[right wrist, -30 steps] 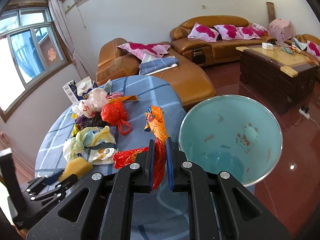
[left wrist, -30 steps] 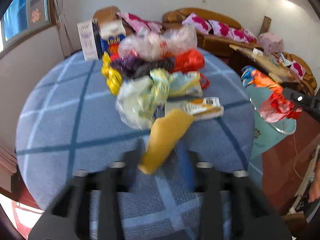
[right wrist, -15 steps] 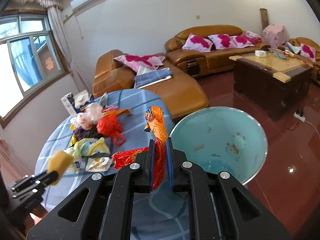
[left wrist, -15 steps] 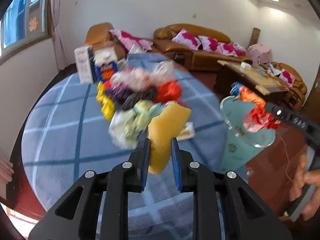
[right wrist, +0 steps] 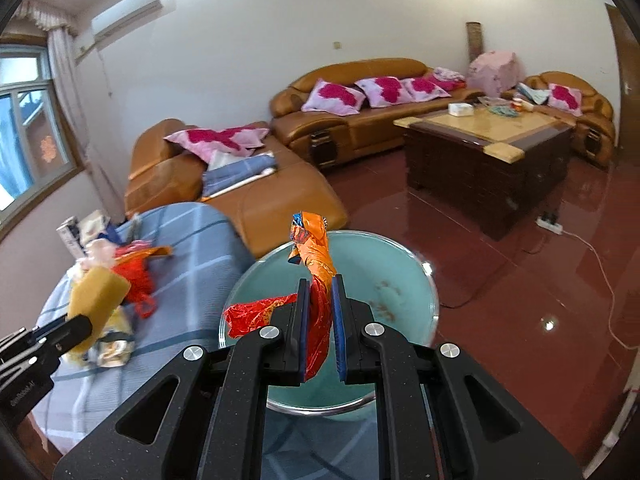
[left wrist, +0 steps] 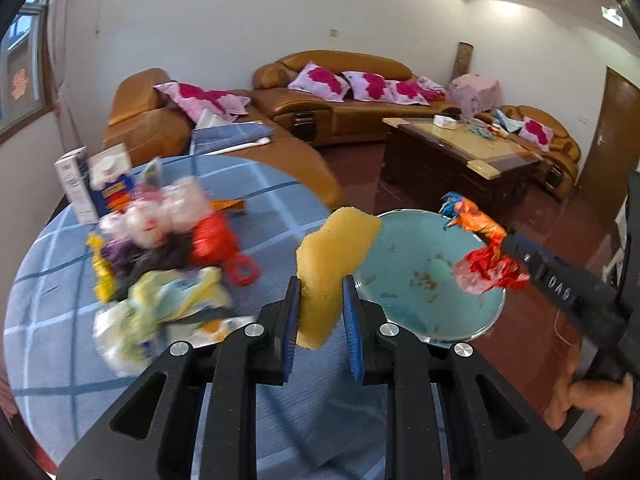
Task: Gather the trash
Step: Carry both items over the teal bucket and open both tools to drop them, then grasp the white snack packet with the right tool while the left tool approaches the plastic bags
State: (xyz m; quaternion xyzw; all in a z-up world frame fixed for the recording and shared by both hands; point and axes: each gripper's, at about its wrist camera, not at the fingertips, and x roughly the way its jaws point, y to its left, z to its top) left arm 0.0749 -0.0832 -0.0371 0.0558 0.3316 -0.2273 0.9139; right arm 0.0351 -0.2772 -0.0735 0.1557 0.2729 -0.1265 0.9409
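My left gripper (left wrist: 319, 312) is shut on a yellow sponge (left wrist: 332, 256), held in the air at the table's edge beside the teal bin (left wrist: 400, 280). The same sponge (right wrist: 98, 292) shows at the left of the right wrist view. My right gripper (right wrist: 320, 320) is shut on a crumpled red and orange foil wrapper (right wrist: 316, 280) above the bin's mouth (right wrist: 380, 264). In the left wrist view that wrapper (left wrist: 482, 260) hangs over the bin's right rim. A heap of plastic bags and wrappers (left wrist: 160, 264) lies on the blue checked tablecloth (left wrist: 60, 304).
Cartons (left wrist: 92, 184) stand at the table's far edge. Brown sofas with pink cushions (left wrist: 344, 96) and a dark coffee table (right wrist: 488, 148) fill the room behind. A cable and power strip (right wrist: 556, 226) lie on the red floor. A hand (left wrist: 592, 404) holds the right gripper's handle.
The left gripper closed on the yellow sponge, lifted it off the table and swung right toward the bin. The right gripper carried the wrapper from beside the bin to over its mouth.
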